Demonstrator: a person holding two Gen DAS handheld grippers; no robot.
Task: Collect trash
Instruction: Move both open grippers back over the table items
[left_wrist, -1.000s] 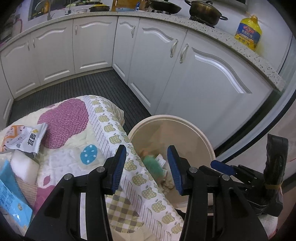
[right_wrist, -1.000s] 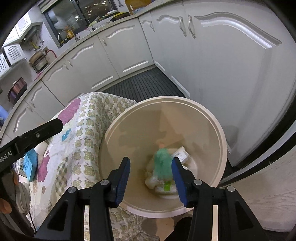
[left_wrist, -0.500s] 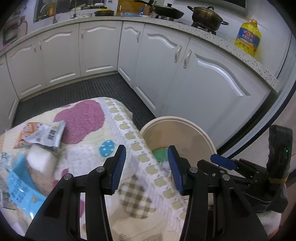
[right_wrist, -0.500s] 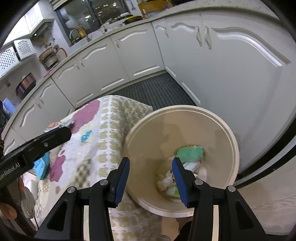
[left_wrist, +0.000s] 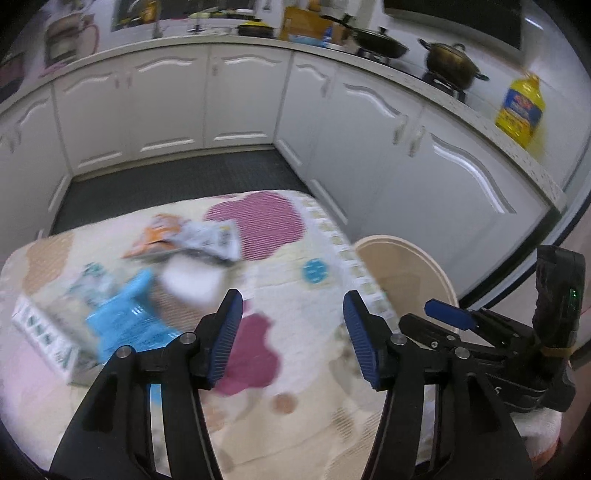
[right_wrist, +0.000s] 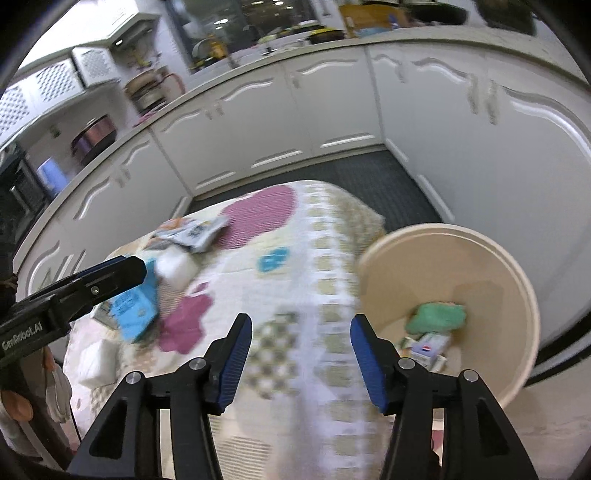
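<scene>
A beige bin (right_wrist: 517, 291) stands on the floor right of a quilt-covered table (right_wrist: 295, 295); it holds a green wad (right_wrist: 437, 317) and small packets (right_wrist: 428, 347). On the quilt lie a blue packet (left_wrist: 125, 325), a white block (left_wrist: 192, 277), a grey-orange snack bag (left_wrist: 199, 240) and a white box (left_wrist: 40, 332). My left gripper (left_wrist: 291, 336) is open and empty above the quilt. My right gripper (right_wrist: 301, 358) is open and empty above the quilt's right edge, beside the bin. The bin's rim (left_wrist: 406, 247) shows in the left wrist view.
White kitchen cabinets (left_wrist: 369, 129) wrap around the back and right, with a dark floor mat (left_wrist: 177, 181) between. Pots (left_wrist: 450, 62) and a yellow oil bottle (left_wrist: 521, 107) stand on the counter. Another white block (right_wrist: 98, 362) sits at the quilt's left edge.
Both grippers have swung left, from over the bin to over the quilt. The green wad has dropped from between the right fingers into the bin. Both stay open.
</scene>
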